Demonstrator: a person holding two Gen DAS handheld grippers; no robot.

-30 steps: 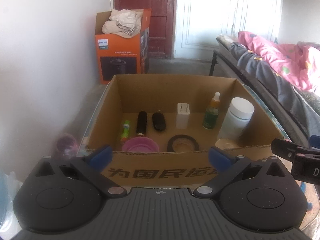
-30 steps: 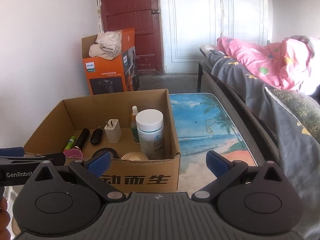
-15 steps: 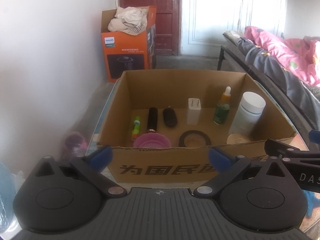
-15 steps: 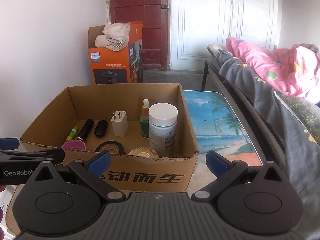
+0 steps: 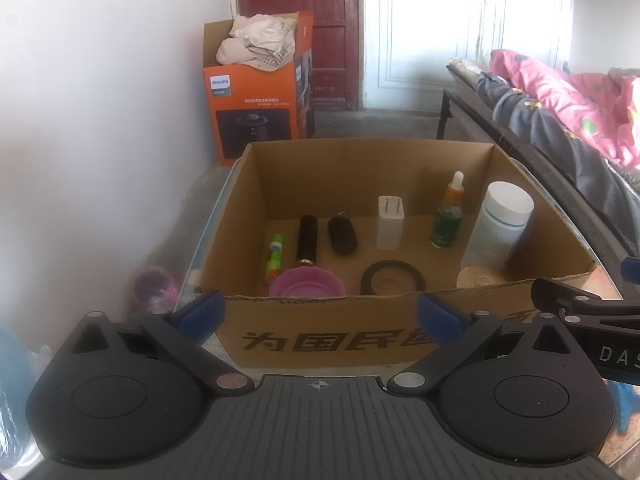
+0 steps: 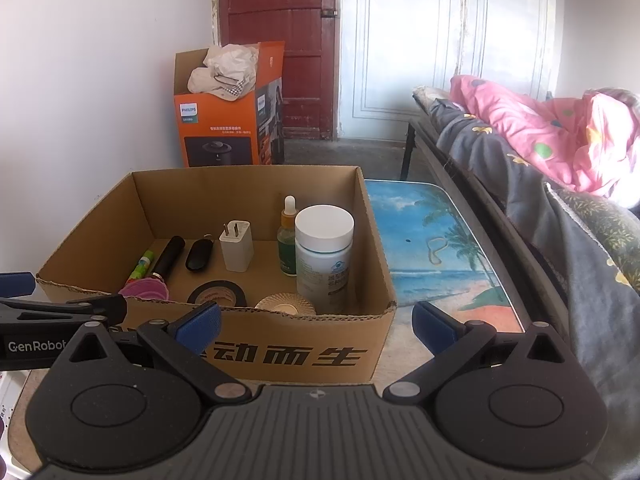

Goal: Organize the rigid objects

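Note:
An open cardboard box (image 5: 320, 336) (image 6: 280, 352) stands on the table. Inside are a white-capped jar (image 5: 500, 224) (image 6: 324, 256), a green dropper bottle (image 5: 448, 216) (image 6: 287, 240), a white plug adapter (image 5: 390, 222) (image 6: 237, 246), a black oval fob (image 5: 342, 234) (image 6: 199, 254), a black tube (image 5: 307, 240) (image 6: 170, 258), a green marker (image 5: 274, 258), a pink bowl (image 5: 306, 286) (image 6: 144, 290), a black tape roll (image 5: 393, 276) (image 6: 218, 294) and a gold disc (image 5: 480, 278) (image 6: 285, 305). My left gripper (image 5: 318, 312) and right gripper (image 6: 316, 326) are open and empty, in front of the box.
An orange Philips box (image 5: 260, 112) (image 6: 230, 120) with cloth on top stands on the floor by a red door (image 6: 280, 40). A bed with pink and grey bedding (image 6: 540, 152) runs along the right. The table's beach-print top (image 6: 436, 248) lies right of the box.
Both grippers have pulled back and risen a little from the box, so more of its inside shows. Both stay open. Nothing in the box has moved.

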